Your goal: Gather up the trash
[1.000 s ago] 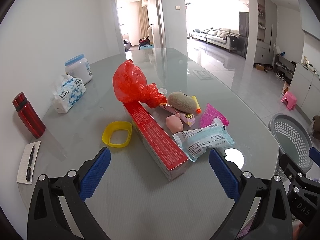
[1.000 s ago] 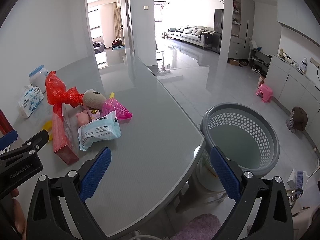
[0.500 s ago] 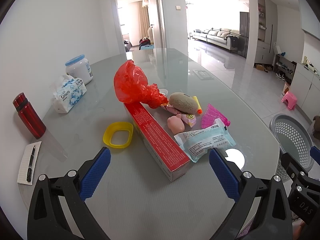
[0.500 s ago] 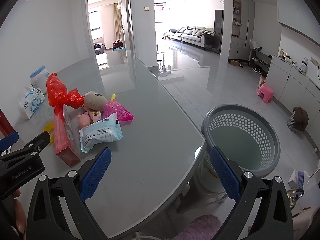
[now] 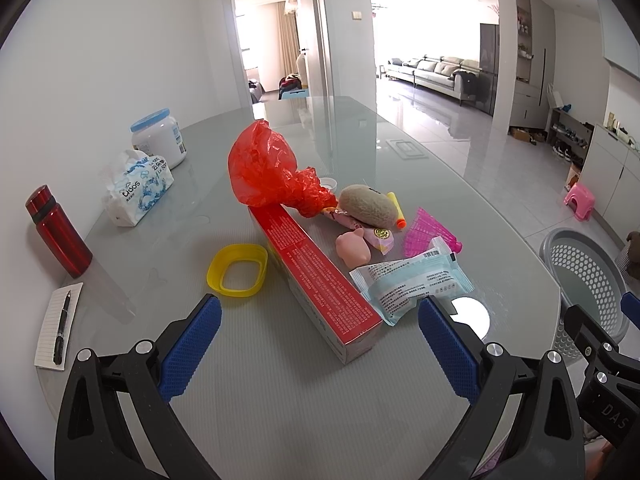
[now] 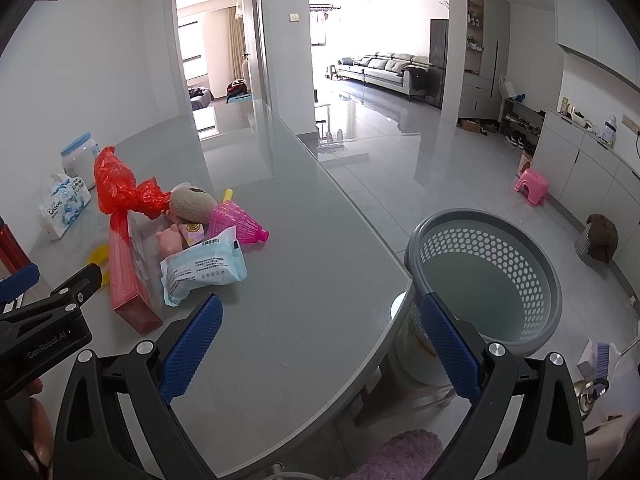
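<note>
Left wrist view: left hand-held gripper (image 5: 318,342) hovers low over the surface (image 5: 280,392), jaws spread wide, nothing held; the red box (image 5: 316,280) lies just ahead between the pads, the pale blue packet (image 5: 412,284) beside it
Room there: bare surface in front of the pile (curved edge to the right)
Right wrist view: right hand-held gripper (image 6: 318,342) also gaping and empty, over the surface corner; grey basket (image 6: 486,276) on the floor just past the edge
Change: both views have crept slightly toward the pile
</note>
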`<state>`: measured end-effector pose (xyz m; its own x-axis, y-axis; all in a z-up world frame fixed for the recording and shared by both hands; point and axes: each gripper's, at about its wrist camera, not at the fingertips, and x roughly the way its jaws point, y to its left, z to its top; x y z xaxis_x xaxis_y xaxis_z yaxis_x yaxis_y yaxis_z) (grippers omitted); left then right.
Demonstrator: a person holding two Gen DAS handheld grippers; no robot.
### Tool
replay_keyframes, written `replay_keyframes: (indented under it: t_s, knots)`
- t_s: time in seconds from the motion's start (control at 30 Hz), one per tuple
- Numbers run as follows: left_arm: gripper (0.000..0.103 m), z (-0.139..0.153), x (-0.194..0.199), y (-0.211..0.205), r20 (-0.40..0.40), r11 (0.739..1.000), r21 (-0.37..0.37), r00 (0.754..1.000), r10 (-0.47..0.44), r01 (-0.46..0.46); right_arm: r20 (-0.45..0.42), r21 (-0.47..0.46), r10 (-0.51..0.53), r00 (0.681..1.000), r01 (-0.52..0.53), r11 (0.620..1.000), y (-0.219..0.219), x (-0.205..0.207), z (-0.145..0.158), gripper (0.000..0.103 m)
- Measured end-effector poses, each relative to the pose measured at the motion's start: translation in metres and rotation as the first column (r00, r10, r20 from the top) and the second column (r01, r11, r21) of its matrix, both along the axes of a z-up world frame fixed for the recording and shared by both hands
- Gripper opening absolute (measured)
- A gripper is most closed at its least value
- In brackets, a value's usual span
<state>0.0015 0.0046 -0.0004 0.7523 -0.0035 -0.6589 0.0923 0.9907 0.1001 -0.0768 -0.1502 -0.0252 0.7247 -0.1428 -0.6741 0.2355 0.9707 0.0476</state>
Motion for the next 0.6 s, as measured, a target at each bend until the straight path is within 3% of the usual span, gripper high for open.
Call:
replay_keyframes:
  t_s: [0.6]
  knots:
    - [0.097,-0.0012,0.0012,0.0022,-0.005,1.0,0.0,1.0,0.0,0.0,0.003,0.017,0.013,1.0,-0.013,1.0,0.0021,-0.0001,0.0024,0.095]
